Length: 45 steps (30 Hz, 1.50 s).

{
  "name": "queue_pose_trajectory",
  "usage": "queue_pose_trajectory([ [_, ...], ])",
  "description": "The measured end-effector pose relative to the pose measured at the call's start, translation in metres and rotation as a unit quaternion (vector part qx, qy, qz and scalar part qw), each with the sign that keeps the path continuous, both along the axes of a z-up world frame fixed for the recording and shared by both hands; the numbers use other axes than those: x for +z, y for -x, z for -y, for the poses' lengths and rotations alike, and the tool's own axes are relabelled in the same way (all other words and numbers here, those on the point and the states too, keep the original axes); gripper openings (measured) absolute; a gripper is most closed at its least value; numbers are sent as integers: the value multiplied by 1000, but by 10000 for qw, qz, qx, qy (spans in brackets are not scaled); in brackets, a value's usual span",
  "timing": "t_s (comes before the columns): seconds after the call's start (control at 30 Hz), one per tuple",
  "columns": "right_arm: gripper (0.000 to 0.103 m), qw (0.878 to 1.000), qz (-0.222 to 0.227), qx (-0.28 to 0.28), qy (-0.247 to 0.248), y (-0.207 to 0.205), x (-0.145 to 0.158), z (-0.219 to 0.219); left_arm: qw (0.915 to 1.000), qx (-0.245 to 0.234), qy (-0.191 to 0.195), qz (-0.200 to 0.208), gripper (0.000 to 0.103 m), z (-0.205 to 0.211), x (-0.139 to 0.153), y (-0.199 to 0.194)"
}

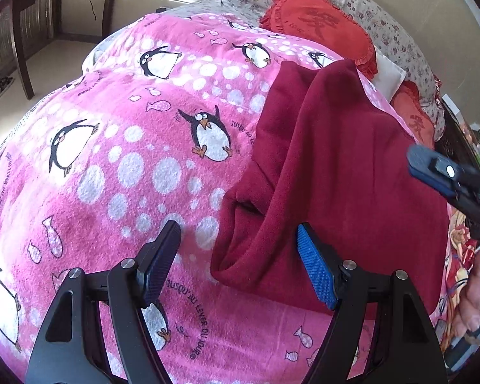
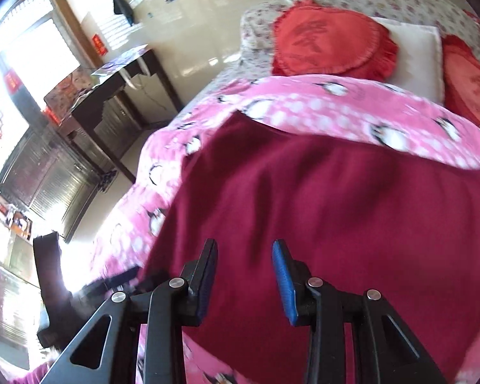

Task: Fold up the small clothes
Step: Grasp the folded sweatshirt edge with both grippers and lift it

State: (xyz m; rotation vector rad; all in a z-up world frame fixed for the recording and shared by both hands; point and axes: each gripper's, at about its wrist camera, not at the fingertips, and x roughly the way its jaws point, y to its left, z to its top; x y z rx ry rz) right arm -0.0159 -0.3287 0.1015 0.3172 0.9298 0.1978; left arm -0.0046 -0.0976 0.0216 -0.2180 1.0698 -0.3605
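Observation:
A dark red fleece garment point(image 1: 336, 172) lies on the pink penguin blanket point(image 1: 128, 160), partly folded, with a sleeve or flap laid over its left side. My left gripper point(image 1: 240, 256) is open and empty, its jaws on either side of the garment's near left edge, just above it. My right gripper point(image 2: 244, 272) is open and empty, hovering over the near part of the same garment point(image 2: 320, 208). The right gripper also shows at the right edge of the left wrist view point(image 1: 454, 185).
Two red heart cushions point(image 1: 320, 25) and floral pillows point(image 1: 393, 32) lie at the head of the bed. A dark wooden desk point(image 2: 112, 96) and a cabinet stand left of the bed. The blanket point(image 2: 336, 108) covers the bed around the garment.

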Motion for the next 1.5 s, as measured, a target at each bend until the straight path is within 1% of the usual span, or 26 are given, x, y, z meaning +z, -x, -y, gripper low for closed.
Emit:
queue_pose_trajectory([
  [0.13,34,9997,-77,184,116,-56,-5,-37,10000,-67,69,25,75,-2,-2,-1],
  [0.2,34,9996,-196,120,146,-80,-13,-47,9998,-84,149,33,76,-3,-3,-1],
  [0.23,34,9995,-296,65,123,-90,-19,-50,9998,-89,197,38,76,-5,-4,-1],
  [0.27,35,9985,-552,-19,45,-104,-30,-51,9996,-91,253,47,77,-7,-5,-1],
  [0.33,45,9958,-879,-194,-168,-118,-45,-50,9994,-97,340,55,78,-10,-6,-1],
  [0.37,46,9954,-862,-321,-264,-121,-44,-49,9992,-104,384,65,78,-11,-6,0],
  [0.4,51,9954,-836,-356,-303,-122,-41,-51,9990,-104,427,76,78,-13,-6,0],
  [0.43,59,9955,-819,-341,-319,-123,-37,-53,9988,-97,481,91,78,-14,-7,0],
  [0.47,63,9959,-811,-298,-256,-124,-34,-58,9986,-88,518,104,79,-15,-7,0],
  [0.5,66,9961,-825,-279,-107,-126,-32,-64,9984,-82,540,119,79,-16,-7,1],
  [0.6,66,9932,-1007,-244,539,-135,-38,-82,9983,-93,548,174,81,-16,-7,3],
  [0.67,70,9902,-1068,-243,864,-139,-44,-91,9983,-110,532,207,81,-16,-6,3],
  [0.73,86,9864,-1095,-89,1222,-140,-49,-104,9983,-134,531,223,81,-16,-6,5],
  [0.83,90,9755,-1057,168,1921,-141,-56,-120,9981,-155,563,212,81,-17,-6,6],
  [0.87,89,9733,-970,202,2071,-138,-57,-121,9980,-162,572,203,81,-17,-6,6],
  [0.9,78,9713,-919,181,2188,-136,-57,-121,9980,-171,579,196,81,-18,-5,8],
  [0.93,58,9685,-869,144,2329,-134,-54,-118,9980,-189,571,183,81,-18,-4,8],
  [0.97,50,9700,-839,155,2275,-131,-49,-110,9981,-210,561,162,81,-19,-1,8],
  [1.03,28,9809,-836,184,1748,-126,-40,-93,9977,-211,627,165,81,-20,5,5],
  [1.07,23,9878,-860,183,1288,-123,-35,-80,9972,-207,682,213,81,-20,8,3],
  [1.17,18,9949,-753,134,658,-114,-23,-59,9968,-295,665,337,81,-16,13,-6],
  [1.27,17,9959,-676,169,574,-107,-18,-57,9975,-444,454,321,81,-7,7,-13],
  [1.37,17,9961,-602,225,609,-103,-18,-60,9961,-649,433,408,81,0,9,-10],
  [1.43,17,9965,-581,218,559,-101,-19,-60,9955,-728,515,320,71,2,7,-11],
  [1.47,17,9967,-567,215,533,-100,-18,-60,9956,-711,540,274,61,3,7,-10],
  [1.5,17,9968,-560,215,522,-101,-18,-59,9958,-694,547,232,55,4,7,-10],
])
